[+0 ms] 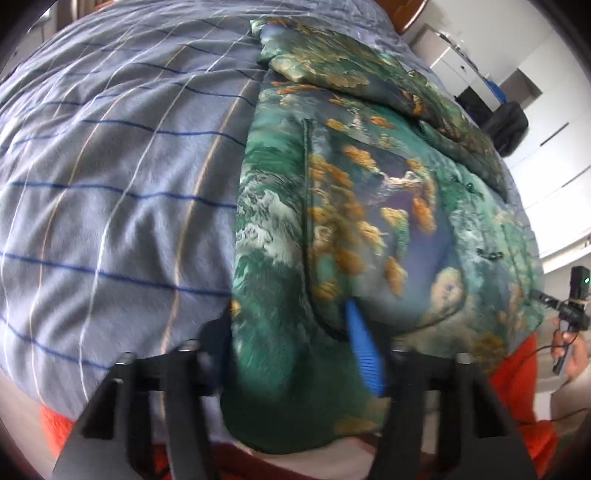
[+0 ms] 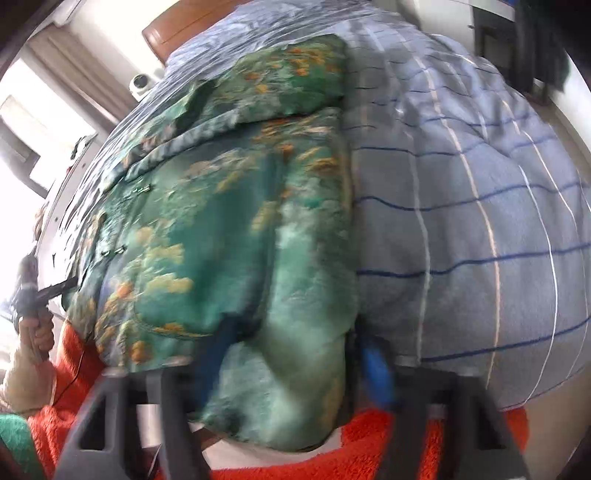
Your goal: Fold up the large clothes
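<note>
A large padded green jacket (image 1: 369,206) with orange and white print lies lengthwise on a blue checked quilt (image 1: 110,166). Its sleeve is folded across the far end. My left gripper (image 1: 291,332) grips the jacket's near left hem corner, its blue fingertip (image 1: 364,343) pressed on the cloth. In the right wrist view the same jacket (image 2: 229,206) fills the left half, and my right gripper (image 2: 295,354) grips its near right hem corner, with a blue fingertip (image 2: 376,369) at the jacket's edge. The near hem bulges up between both pairs of fingers.
The quilt (image 2: 461,203) covers a bed with a wooden headboard (image 2: 173,26) at the far end. An orange fleece blanket (image 2: 369,454) lies under the near edge. White cabinets (image 1: 546,122) and a black bag (image 1: 506,125) stand to the right of the bed.
</note>
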`<move>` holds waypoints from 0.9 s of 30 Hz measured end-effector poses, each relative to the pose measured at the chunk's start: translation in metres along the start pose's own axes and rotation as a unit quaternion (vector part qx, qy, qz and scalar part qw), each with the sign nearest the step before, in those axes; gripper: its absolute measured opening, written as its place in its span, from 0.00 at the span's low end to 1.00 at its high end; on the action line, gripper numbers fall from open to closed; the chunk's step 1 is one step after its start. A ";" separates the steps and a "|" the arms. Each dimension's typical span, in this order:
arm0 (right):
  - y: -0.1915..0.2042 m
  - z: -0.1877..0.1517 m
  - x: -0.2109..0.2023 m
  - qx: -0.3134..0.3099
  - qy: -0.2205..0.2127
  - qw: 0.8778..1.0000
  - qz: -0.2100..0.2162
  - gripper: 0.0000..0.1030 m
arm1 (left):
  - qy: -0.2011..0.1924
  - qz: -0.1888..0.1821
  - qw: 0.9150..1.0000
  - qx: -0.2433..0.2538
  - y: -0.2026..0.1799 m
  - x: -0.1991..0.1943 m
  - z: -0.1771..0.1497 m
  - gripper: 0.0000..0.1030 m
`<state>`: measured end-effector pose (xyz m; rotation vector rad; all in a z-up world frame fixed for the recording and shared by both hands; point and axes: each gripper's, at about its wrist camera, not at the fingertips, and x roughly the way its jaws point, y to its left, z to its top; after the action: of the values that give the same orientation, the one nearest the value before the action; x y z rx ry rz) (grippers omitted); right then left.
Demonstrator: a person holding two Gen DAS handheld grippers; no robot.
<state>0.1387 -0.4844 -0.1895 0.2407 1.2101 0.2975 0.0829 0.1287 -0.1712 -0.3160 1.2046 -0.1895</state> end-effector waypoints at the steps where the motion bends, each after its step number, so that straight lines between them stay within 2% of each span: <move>1: 0.001 0.001 0.000 0.003 0.006 1.000 0.007 0.32 | 0.003 0.002 1.000 -0.001 -0.002 -0.001 0.000 0.41; 3: 0.005 0.005 -0.002 0.010 0.008 1.000 0.028 0.14 | 0.009 0.012 1.000 0.005 -0.011 -0.004 0.001 0.23; 6: 0.015 0.013 -0.011 0.008 0.002 0.999 0.031 0.11 | 0.008 0.022 1.000 0.015 -0.022 -0.013 0.006 0.14; 10: 0.032 0.022 -0.043 -0.004 -0.032 0.998 0.055 0.11 | -0.020 0.015 0.999 0.032 -0.031 -0.047 0.006 0.13; 13: 0.041 0.022 -0.059 -0.021 -0.038 0.997 0.062 0.11 | -0.032 0.005 0.999 0.039 -0.035 -0.070 -0.001 0.13; 17: 0.042 0.003 -0.069 -0.034 -0.012 0.997 0.069 0.11 | -0.015 0.015 0.999 0.044 -0.035 -0.088 -0.035 0.13; 20: 0.031 -0.013 -0.078 -0.012 0.011 0.996 0.090 0.11 | 0.008 0.012 0.999 0.037 -0.030 -0.104 -0.063 0.13; 22: 0.026 -0.023 -0.093 0.024 0.016 0.991 0.133 0.11 | 0.007 -0.015 1.000 0.015 -0.024 -0.128 -0.074 0.13; 24: 0.022 -0.023 -0.110 0.049 0.001 0.985 0.164 0.11 | -0.011 -0.037 0.999 -0.009 -0.018 -0.151 -0.074 0.12; 27: 0.024 0.005 -0.130 0.055 -0.047 0.979 0.189 0.11 | -0.062 -0.069 0.995 -0.038 -0.007 -0.185 -0.044 0.12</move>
<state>0.0995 -0.5078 -0.0653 0.5768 1.0846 0.5437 -0.0229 0.1731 -0.0197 -0.4711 1.0686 -0.2416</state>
